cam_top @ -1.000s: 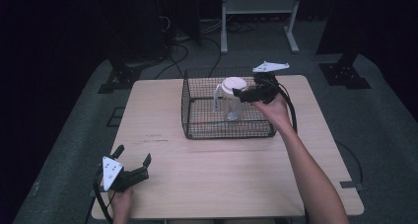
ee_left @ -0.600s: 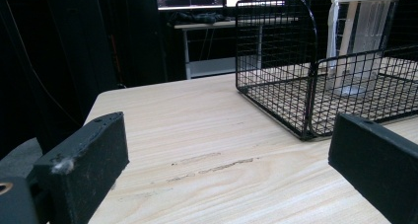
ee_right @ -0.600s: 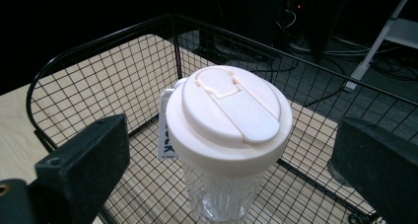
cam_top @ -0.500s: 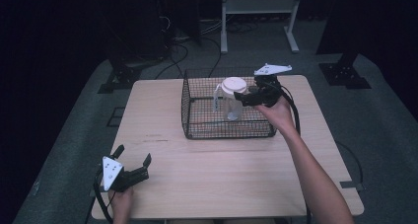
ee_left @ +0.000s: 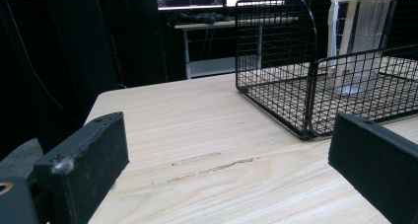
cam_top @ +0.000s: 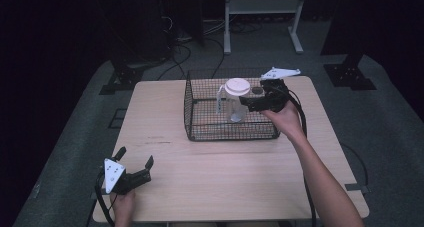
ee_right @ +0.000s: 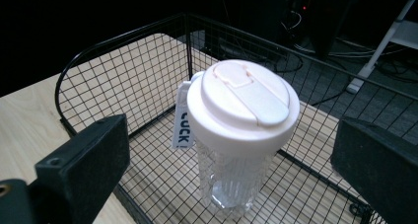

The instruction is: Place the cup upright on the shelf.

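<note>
Clear ribbed tumbler with a white lid [cam_top: 235, 101] stood upright inside the black wire basket [cam_top: 200, 129] on the wooden bench [cam_top: 240, 177], dead ahead of the right gripper [cam_top: 248, 102] (jaws released, flanking it); the left gripper [cam_top: 134, 163] rested open, well apart.

surface [cam_top: 210, 177]: pale wood grain, smooth, matt, faint dark scuffs | basket [cam_top: 200, 132]: thin black metal wire mesh, slight sheen | cup [ee_right: 231, 179]: clear ribbed plastic, glossy | lid [ee_right: 244, 105]: cream plastic, smooth, matt | jaws: black, matt, slightly rough | floor [cam_top: 390, 112]: grey carpet, coarse
</note>
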`<state>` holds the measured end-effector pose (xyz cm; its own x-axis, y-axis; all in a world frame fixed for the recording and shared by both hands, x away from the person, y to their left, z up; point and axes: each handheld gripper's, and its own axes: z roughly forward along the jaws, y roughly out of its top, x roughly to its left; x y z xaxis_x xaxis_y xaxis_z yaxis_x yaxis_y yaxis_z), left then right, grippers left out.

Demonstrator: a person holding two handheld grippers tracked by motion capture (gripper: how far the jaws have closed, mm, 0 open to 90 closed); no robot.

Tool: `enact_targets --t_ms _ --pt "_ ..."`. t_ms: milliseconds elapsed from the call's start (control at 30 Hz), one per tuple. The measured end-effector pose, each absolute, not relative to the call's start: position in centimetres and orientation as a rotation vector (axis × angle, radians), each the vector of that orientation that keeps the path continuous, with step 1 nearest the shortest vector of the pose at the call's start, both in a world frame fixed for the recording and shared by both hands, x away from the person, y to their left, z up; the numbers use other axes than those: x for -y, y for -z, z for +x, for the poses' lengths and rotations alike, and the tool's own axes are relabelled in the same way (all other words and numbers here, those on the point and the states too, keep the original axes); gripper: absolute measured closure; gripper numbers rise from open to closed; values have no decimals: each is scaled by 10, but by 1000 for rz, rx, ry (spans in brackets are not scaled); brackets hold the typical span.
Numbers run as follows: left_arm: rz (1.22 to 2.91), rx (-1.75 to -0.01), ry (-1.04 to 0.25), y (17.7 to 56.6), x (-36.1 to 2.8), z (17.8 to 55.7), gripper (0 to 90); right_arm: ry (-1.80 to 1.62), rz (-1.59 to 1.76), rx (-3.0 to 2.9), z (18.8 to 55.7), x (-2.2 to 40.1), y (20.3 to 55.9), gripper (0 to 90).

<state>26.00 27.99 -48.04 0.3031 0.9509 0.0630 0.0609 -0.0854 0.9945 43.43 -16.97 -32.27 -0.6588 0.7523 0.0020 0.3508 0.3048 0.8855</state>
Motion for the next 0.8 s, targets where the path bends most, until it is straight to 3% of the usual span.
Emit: enact_targets --t_ms 800 --pt "1443 -998 -992 480 -280 260 9 -1306 969 -2185 404 194 333 7"
